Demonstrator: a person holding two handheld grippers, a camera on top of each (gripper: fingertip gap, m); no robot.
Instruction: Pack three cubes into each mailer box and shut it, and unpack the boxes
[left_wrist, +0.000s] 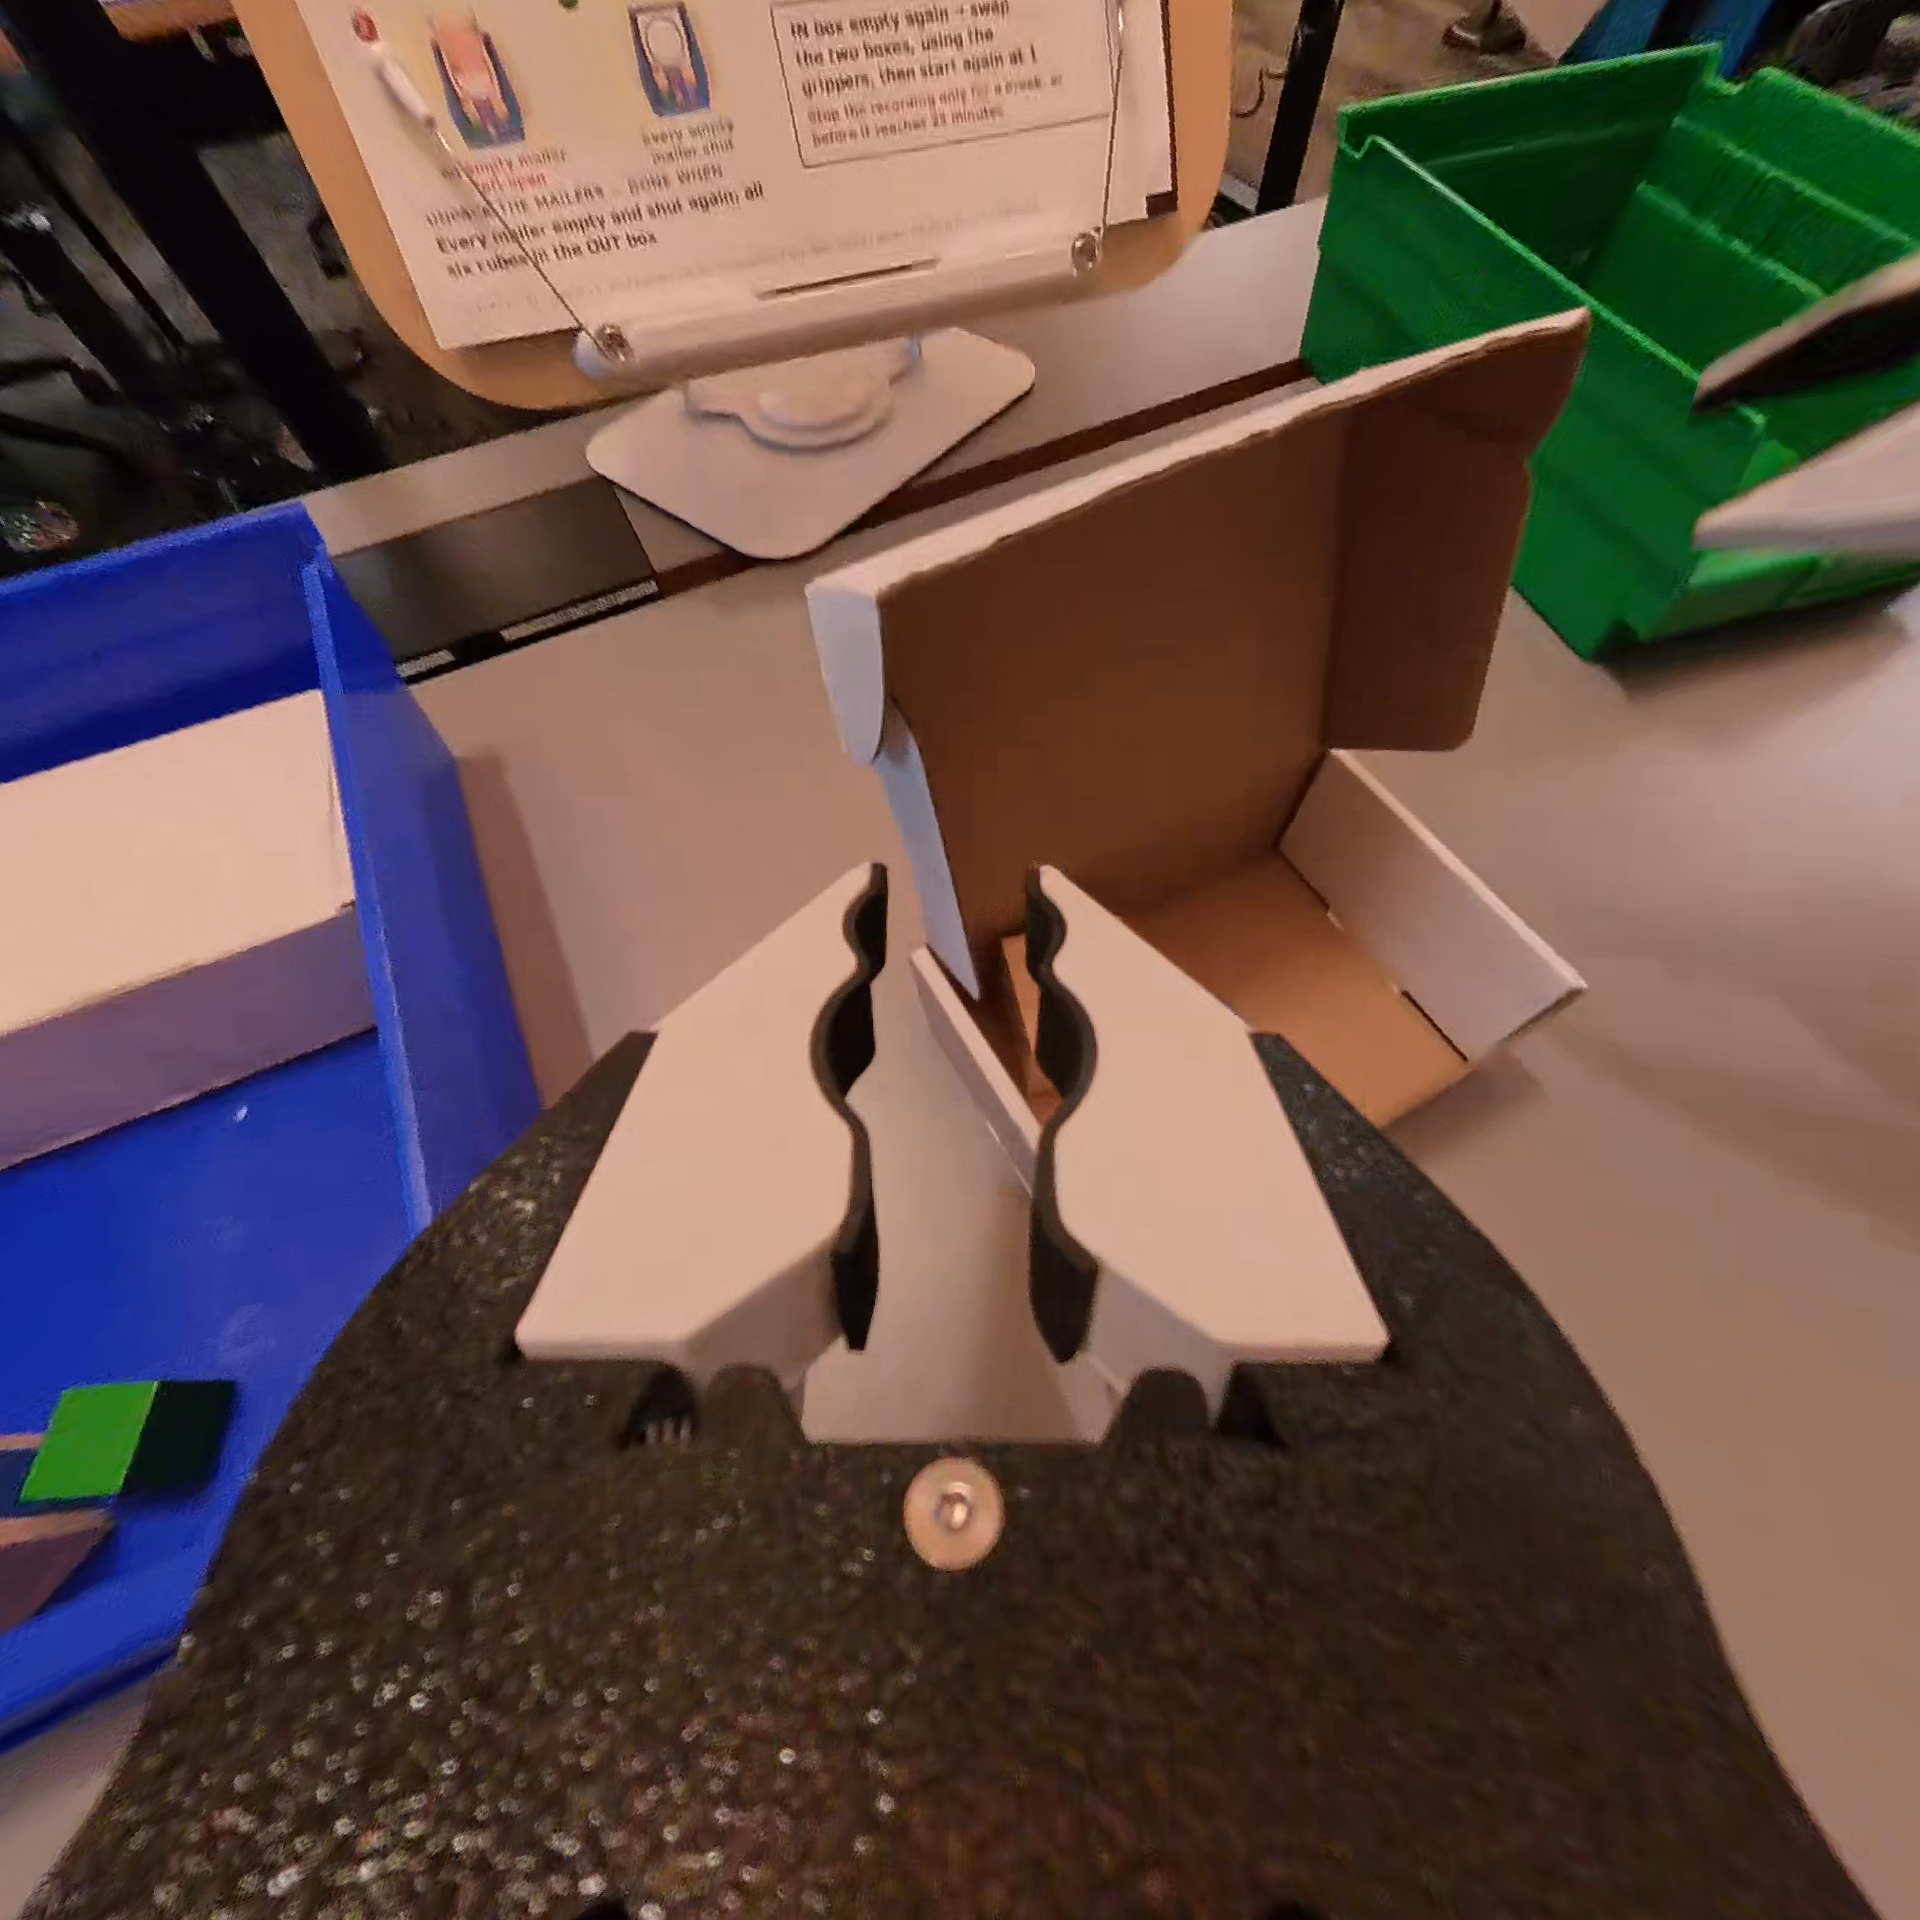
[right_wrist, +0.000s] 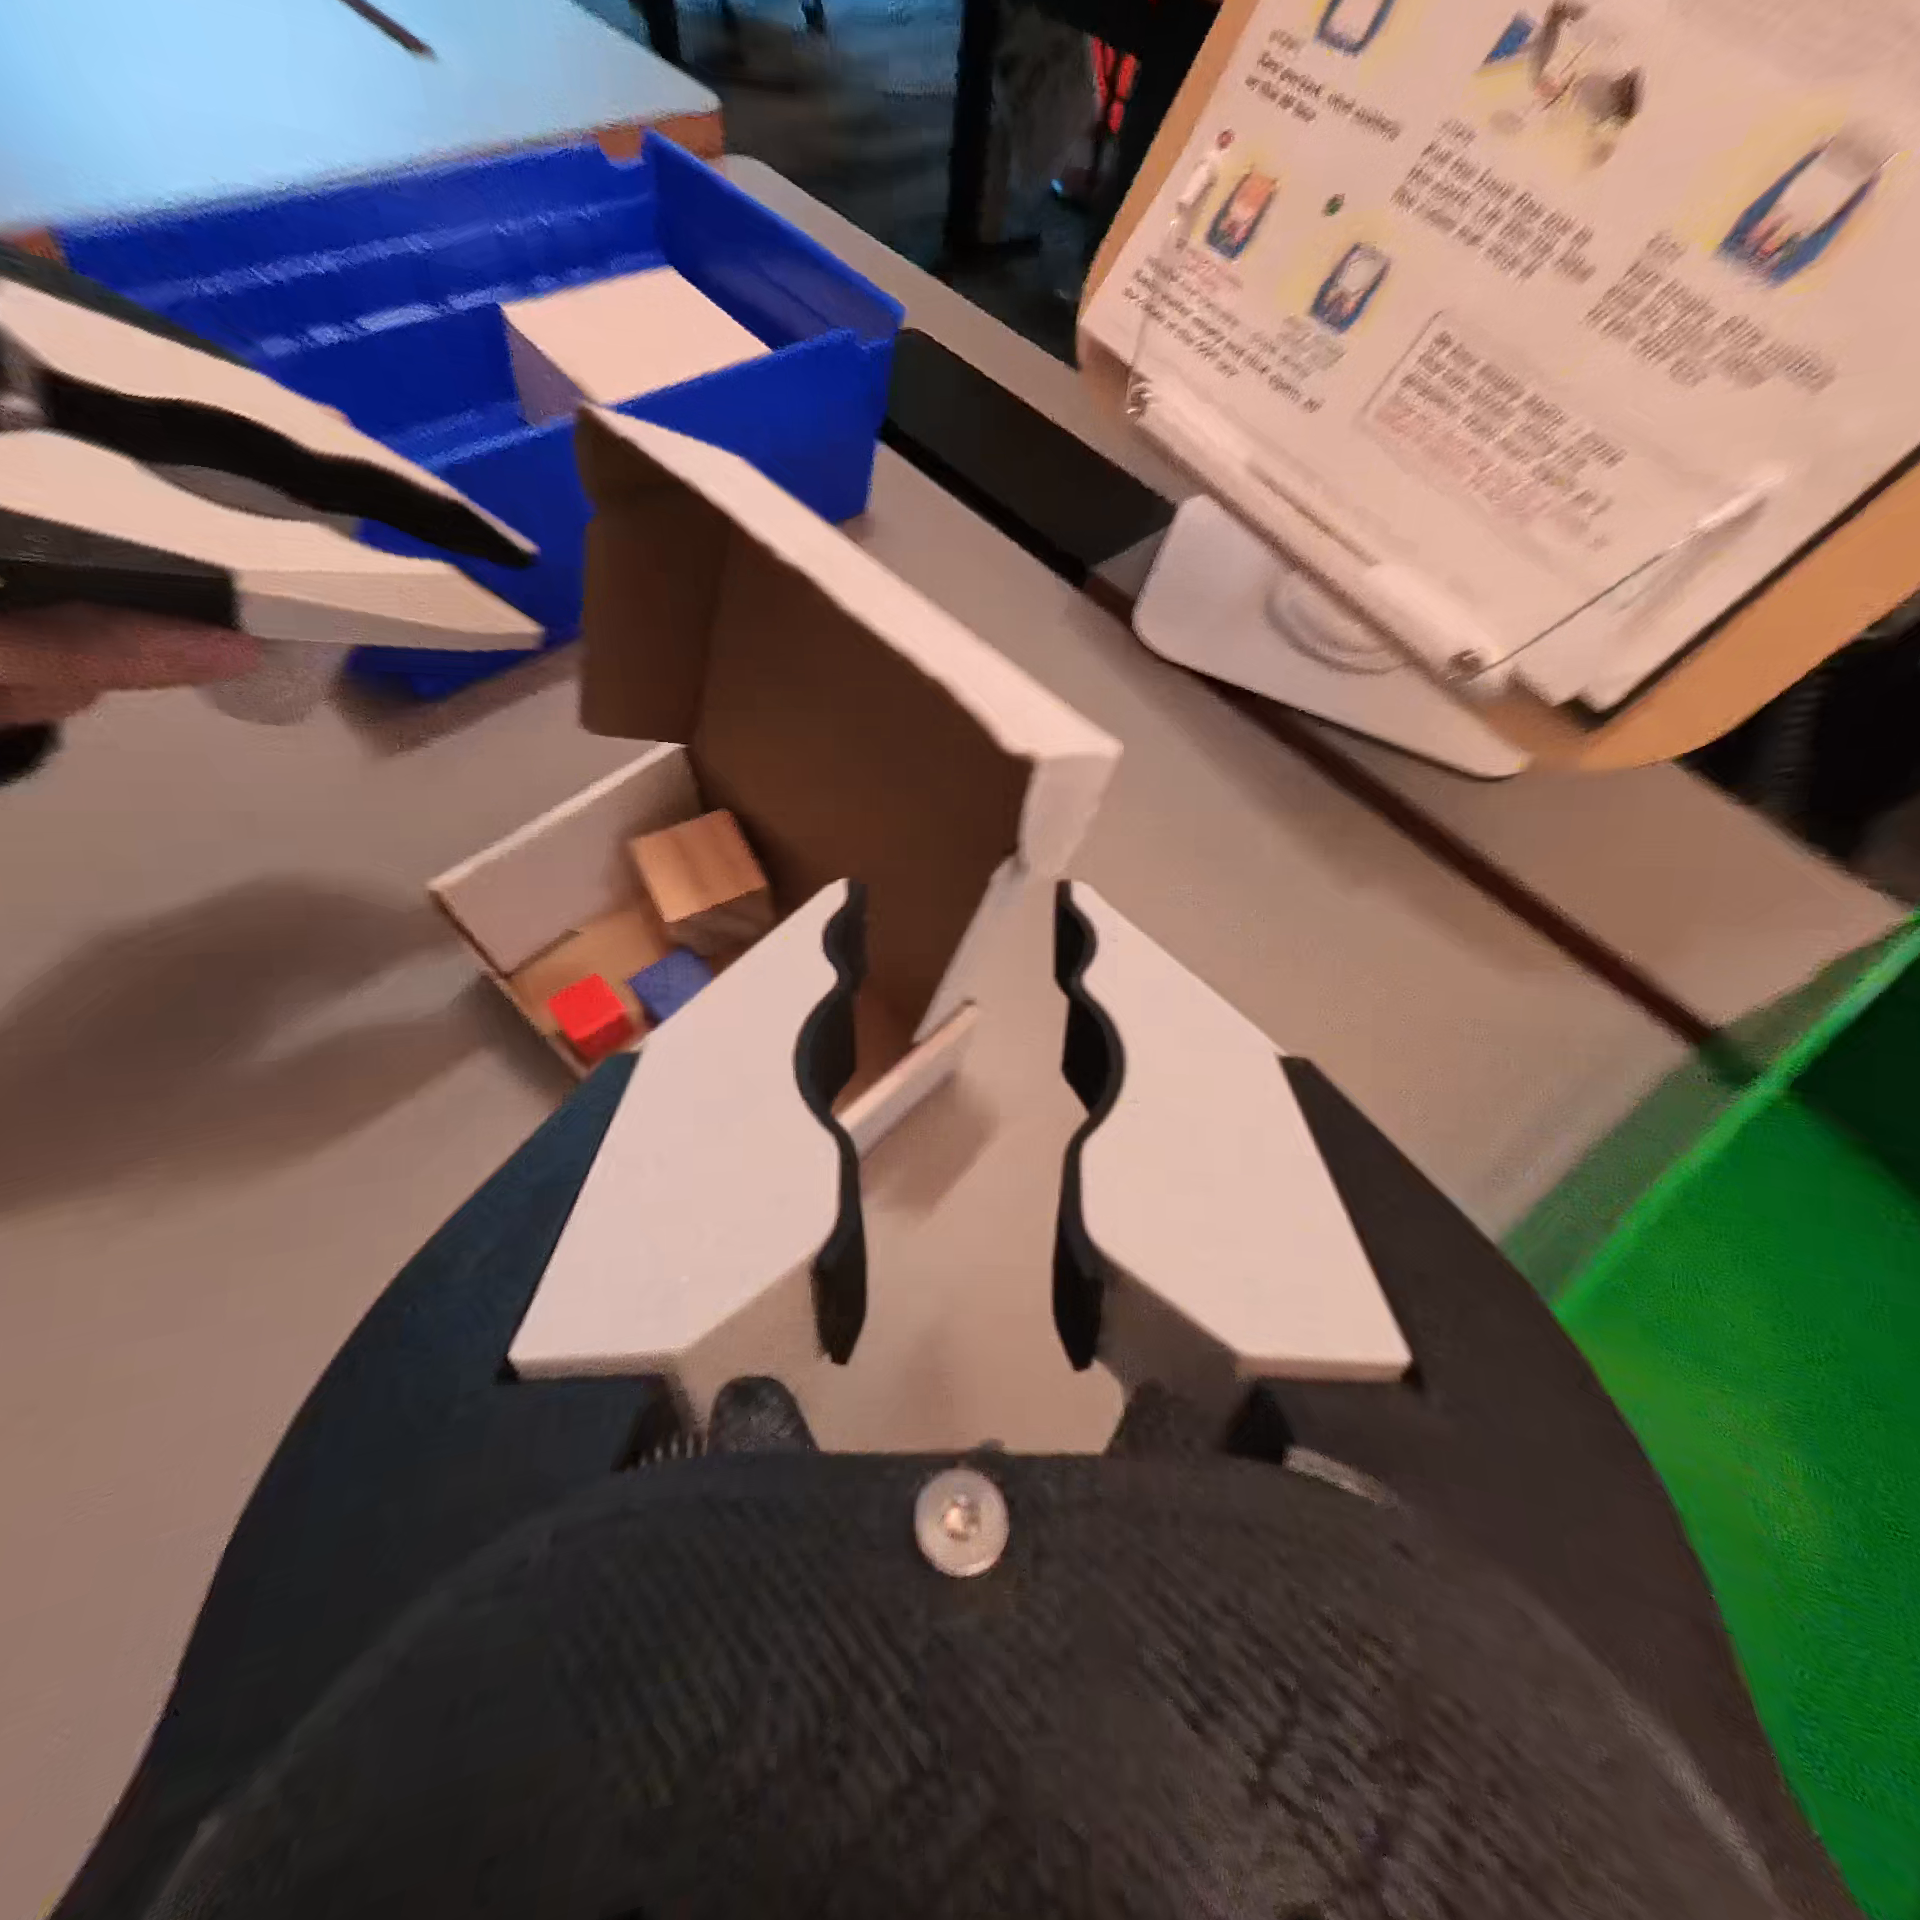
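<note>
While both grippers hover empty, one mailer (right_wrist: 831, 727) stands open on the table (right_wrist: 208, 1195), its lid upright. The left gripper (left_wrist: 956, 904) has its fingers spread with nothing between them, tips just before the mailer's near wall. The right gripper (right_wrist: 951, 914) is likewise parted and holds nothing, its tips near the lid's side flap.

Three cubes lie inside the mailer in the right wrist view: one plain wooden cube (right_wrist: 701, 868), one red cube (right_wrist: 590, 1016) and one blue cube (right_wrist: 670, 982). The wooden one sits against the lid's base; the red and blue ones are side by side nearer the front wall.

Two bins flank the mailer. The blue bin (left_wrist: 384, 935) holds one shut white mailer (left_wrist: 166, 883) and, in the left wrist view, one green cube (left_wrist: 94, 1439); other shapes beside it are too cut off to tell. The green bin (left_wrist: 1558, 343) is on the other side. One instruction board (left_wrist: 748, 156) on a stand is behind the mailer.
</note>
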